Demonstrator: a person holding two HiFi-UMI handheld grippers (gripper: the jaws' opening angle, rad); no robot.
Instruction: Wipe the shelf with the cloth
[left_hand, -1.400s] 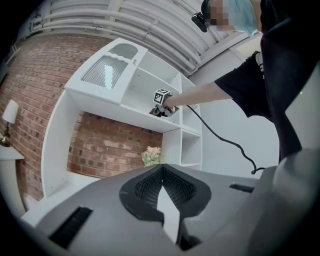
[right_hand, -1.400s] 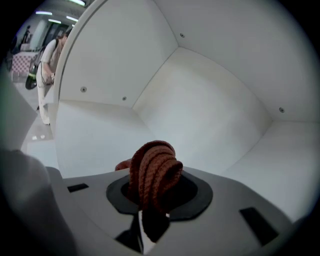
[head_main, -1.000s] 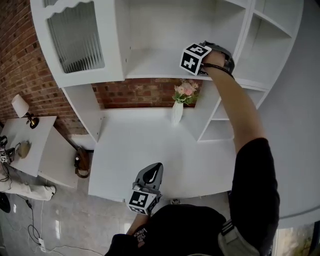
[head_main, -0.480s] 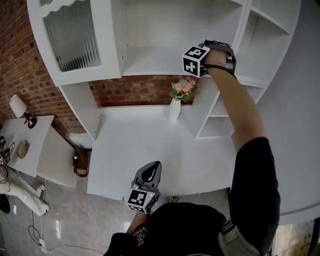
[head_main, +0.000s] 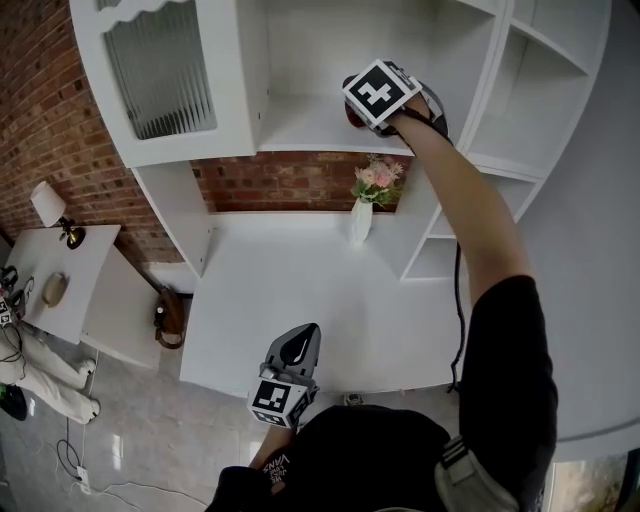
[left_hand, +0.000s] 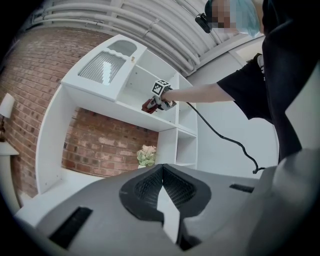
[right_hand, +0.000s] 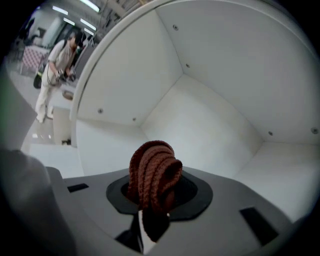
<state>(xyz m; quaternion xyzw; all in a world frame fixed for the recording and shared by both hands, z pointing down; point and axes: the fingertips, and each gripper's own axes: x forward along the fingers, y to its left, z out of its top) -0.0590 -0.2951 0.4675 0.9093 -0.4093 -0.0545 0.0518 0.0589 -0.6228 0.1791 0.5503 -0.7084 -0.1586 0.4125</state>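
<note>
The white upper shelf (head_main: 300, 125) sits between a cabinet door and a column of side cubbies. My right gripper (head_main: 353, 104) reaches onto its right part, shut on a bunched red-brown knitted cloth (head_main: 350, 112). In the right gripper view the cloth (right_hand: 153, 173) bulges up between the closed jaws of the right gripper (right_hand: 152, 197), facing the shelf's back corner (right_hand: 182, 75). My left gripper (head_main: 311, 331) hangs low over the desk's front edge, shut and empty. In the left gripper view the left gripper (left_hand: 161, 171) points at the shelf (left_hand: 125, 107), where the cloth (left_hand: 148, 105) shows.
A white vase of flowers (head_main: 361, 213) stands on the desk (head_main: 290, 300) below the shelf. A ribbed-glass cabinet door (head_main: 160, 70) is on the left, open cubbies (head_main: 535, 90) on the right. A black cable (head_main: 458, 300) hangs along the right arm. A lamp (head_main: 48, 208) stands on a side table.
My right gripper has slid left along the shelf with the cloth and its marker cube has turned up. The left gripper stays where it was.
</note>
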